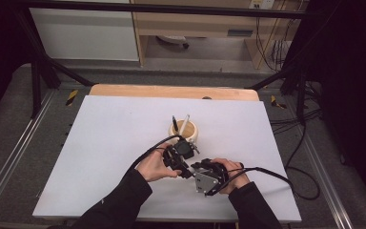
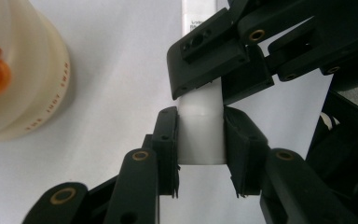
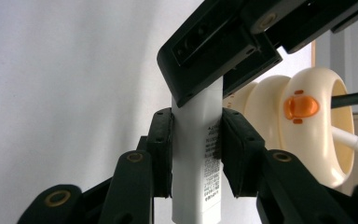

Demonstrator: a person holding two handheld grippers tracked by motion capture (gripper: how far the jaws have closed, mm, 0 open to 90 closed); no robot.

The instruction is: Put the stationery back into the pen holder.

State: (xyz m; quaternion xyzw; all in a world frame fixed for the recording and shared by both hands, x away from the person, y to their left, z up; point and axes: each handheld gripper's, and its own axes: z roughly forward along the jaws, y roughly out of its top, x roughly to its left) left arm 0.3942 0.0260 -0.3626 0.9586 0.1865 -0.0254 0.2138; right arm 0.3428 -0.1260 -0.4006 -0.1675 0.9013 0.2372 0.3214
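A white tube with small black print [image 3: 191, 186] is held between both grippers, near the front middle of the table. In the left gripper view, my left gripper [image 2: 200, 144] is shut on the tube's plain white end [image 2: 200, 135]. My right gripper [image 3: 196, 149] is shut on the printed part. Each gripper view shows the other gripper's black jaws clamped on the tube just beyond its own. In the high view the left gripper [image 1: 180, 151] and right gripper [image 1: 198, 168] meet tip to tip, a hand on each.
A cream duck-faced cup [image 1: 183, 130] with an orange beak [image 3: 300, 106] stands just behind the grippers, with a black pen [image 1: 175, 121] and a white one [image 1: 185, 123] in it. A white sheet [image 1: 100, 143] covers the table. Cables trail off to the right.
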